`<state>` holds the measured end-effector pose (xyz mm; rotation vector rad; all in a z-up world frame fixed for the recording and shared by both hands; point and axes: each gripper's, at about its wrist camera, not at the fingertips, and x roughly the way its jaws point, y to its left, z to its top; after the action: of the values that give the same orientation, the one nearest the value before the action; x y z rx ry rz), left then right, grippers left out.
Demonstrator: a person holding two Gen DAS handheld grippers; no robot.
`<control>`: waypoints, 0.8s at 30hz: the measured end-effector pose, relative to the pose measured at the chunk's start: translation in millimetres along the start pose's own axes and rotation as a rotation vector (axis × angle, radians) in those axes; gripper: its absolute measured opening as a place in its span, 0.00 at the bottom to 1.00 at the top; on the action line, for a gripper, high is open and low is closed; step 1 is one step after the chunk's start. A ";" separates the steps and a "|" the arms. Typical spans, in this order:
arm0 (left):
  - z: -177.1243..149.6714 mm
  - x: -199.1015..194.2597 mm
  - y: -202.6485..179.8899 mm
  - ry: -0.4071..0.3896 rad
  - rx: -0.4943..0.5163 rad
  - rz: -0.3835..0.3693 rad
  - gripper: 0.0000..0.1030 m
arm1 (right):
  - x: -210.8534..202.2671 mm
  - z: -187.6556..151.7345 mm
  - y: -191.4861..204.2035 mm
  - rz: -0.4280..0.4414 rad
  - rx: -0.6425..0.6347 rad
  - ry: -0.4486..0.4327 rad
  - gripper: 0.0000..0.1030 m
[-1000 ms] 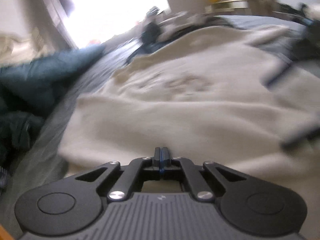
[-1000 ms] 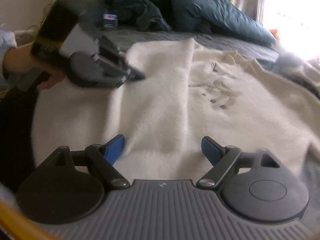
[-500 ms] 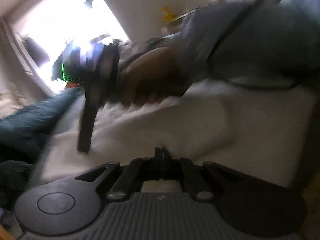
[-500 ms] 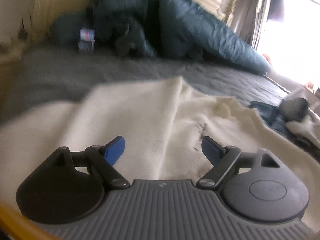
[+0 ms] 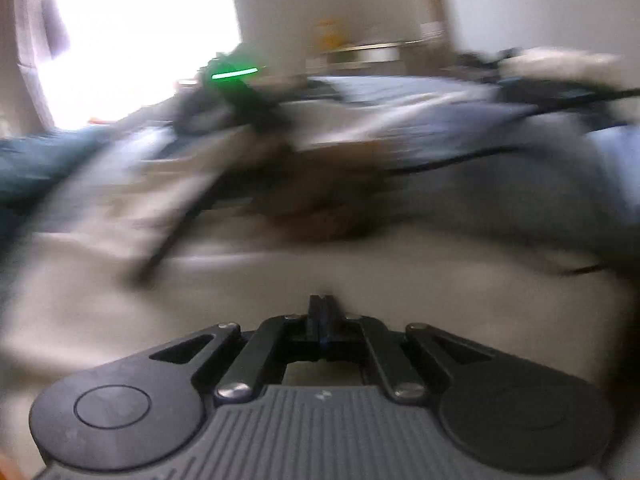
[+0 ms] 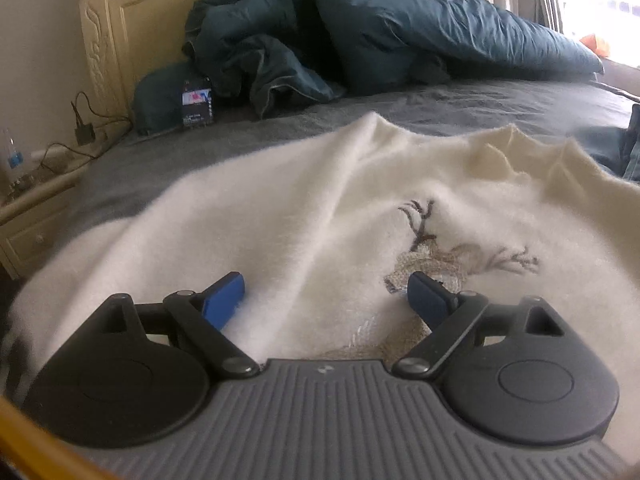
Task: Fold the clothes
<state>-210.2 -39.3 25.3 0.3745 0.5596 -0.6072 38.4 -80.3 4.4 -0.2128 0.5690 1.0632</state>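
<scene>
Right hand-held gripper (image 6: 323,294) spread over sweater (image 6: 280,216).

Lying spread across the grey-sheeted bed (image 6: 500,100): a cream sweater (image 6: 280,232) with embroidered deer. Sitting bunched near the headboard: a dark teal duvet (image 6: 360,32).

Cream fuzzy sweater (image 6: 280,220) w/ deer embroidery, rumpled on grey bed.

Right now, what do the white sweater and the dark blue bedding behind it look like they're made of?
Sweater: soft fuzzy knit, maybe wool or fleece; matte, hazy nap, with a stitched deer motif. Bedding: puffy quilted duvet, probably a smooth synthetic shell; slight sheen and crisp crinkled folds.
</scene>
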 end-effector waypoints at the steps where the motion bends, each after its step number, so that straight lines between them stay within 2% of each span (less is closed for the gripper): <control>1: 0.4 -0.8 -16.5 0.008 0.078 0.017 0.00 | 0.6 -0.9 3.8 -0.009 -0.020 0.004 0.88; 2: 0.0 -2.8 -27.6 0.010 0.145 0.032 0.00 | 1.5 -0.9 4.1 -0.012 -0.028 0.006 0.88; 3: 0.3 -7.3 -29.4 0.012 0.162 0.021 0.00 | 0.8 -1.2 3.4 -0.006 -0.022 0.004 0.88; 5: 3.0 -22.8 -11.1 -0.016 0.085 -0.063 0.01 | -1.0 -0.9 -1.2 0.009 -0.003 0.003 0.88; 6: 3.4 -23.0 -2.1 -0.023 0.066 -0.050 0.03 | -1.3 -0.1 -3.8 0.015 0.004 0.002 0.88; 12: -1.1 13.9 34.1 0.036 0.067 0.215 0.00 | -3.6 1.0 -16.9 0.064 0.064 -0.008 0.88; 13: -2.7 20.2 33.9 0.030 0.059 0.215 0.00 | -3.3 0.8 -16.2 0.062 0.061 -0.008 0.88; 15: -2.1 19.6 14.3 -0.019 0.063 0.110 0.00 | -2.6 0.5 -14.1 0.055 0.051 -0.005 0.89; 17: -0.9 17.0 -11.8 -0.031 0.096 -0.007 0.00 | -1.5 0.3 -11.0 0.045 0.031 0.001 0.90; 20: -8.3 5.8 -49.0 -0.039 0.248 -0.017 0.00 | -2.2 -0.5 -11.7 0.051 0.032 -0.002 0.91; 23: -5.2 -11.6 -45.8 -0.027 0.140 -0.216 0.00 | -2.3 -0.1 -12.5 0.054 0.034 -0.002 0.91; 24: -3.5 -16.9 -48.9 -0.032 0.136 -0.228 0.01 | -2.3 0.0 -12.2 0.053 0.033 -0.001 0.91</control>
<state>-253.7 -67.6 24.4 0.4311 0.5357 -0.8722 48.2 -87.9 4.3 -0.1696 0.5935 1.1045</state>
